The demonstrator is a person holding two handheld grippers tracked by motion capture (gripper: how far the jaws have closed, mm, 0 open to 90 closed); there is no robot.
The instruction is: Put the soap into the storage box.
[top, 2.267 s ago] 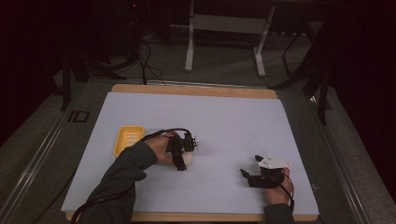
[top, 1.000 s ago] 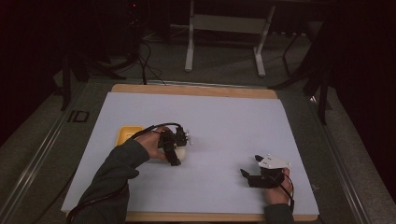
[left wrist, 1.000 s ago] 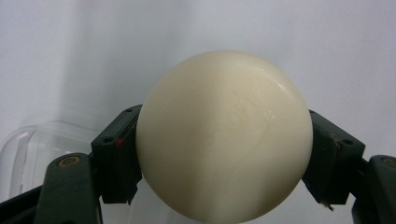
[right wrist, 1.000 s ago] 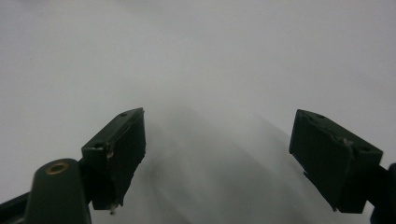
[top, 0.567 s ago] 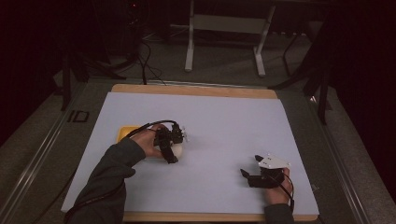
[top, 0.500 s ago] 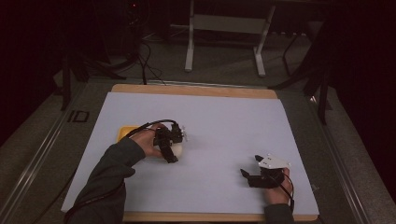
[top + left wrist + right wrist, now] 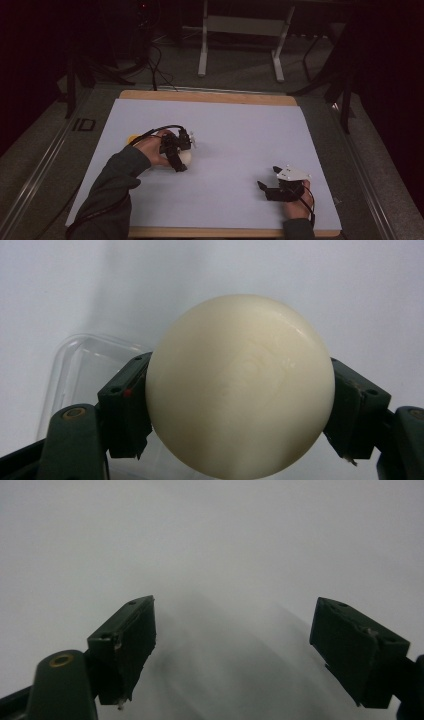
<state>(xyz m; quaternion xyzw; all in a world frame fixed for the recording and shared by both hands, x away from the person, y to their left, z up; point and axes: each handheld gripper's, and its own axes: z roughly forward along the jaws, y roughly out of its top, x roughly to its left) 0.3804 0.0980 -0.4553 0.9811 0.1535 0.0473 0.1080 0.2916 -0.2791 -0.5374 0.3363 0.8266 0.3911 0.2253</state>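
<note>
Nearest the front edge of the desk (image 7: 215,125), toward its right corner, the right gripper (image 7: 264,189) is resting low on the white sheet, its jaws standing spread wide with nothing between them. In the right gripper view the pads (image 7: 129,639) are framing bare white surface and a soft shadow. The hand (image 7: 297,205) behind it is sitting just inside the front edge, and the right edge of the sheet is lying near it.

Between the two grippers a broad strip of bare white sheet is lying open, running from the front edge up to the far one.

Farther in, left of the middle, the left gripper (image 7: 179,161) is pinching a cream ball (image 7: 184,158); in the left gripper view both pads are pressing on the ball's (image 7: 240,385) sides at its widest. The ball is sitting at or just above the sheet; I cannot tell whether it is touching. The sleeve (image 7: 112,190) is crossing the front left part of the desk, coming in over the front edge.

Just behind the ball a clear box (image 7: 85,370) is lying on the sheet, and a yellow bit (image 7: 132,139) is peeking out beside the hand, toward the left edge.

Beyond that the sheet is running bare to the far wooden edge and both far corners.
</note>
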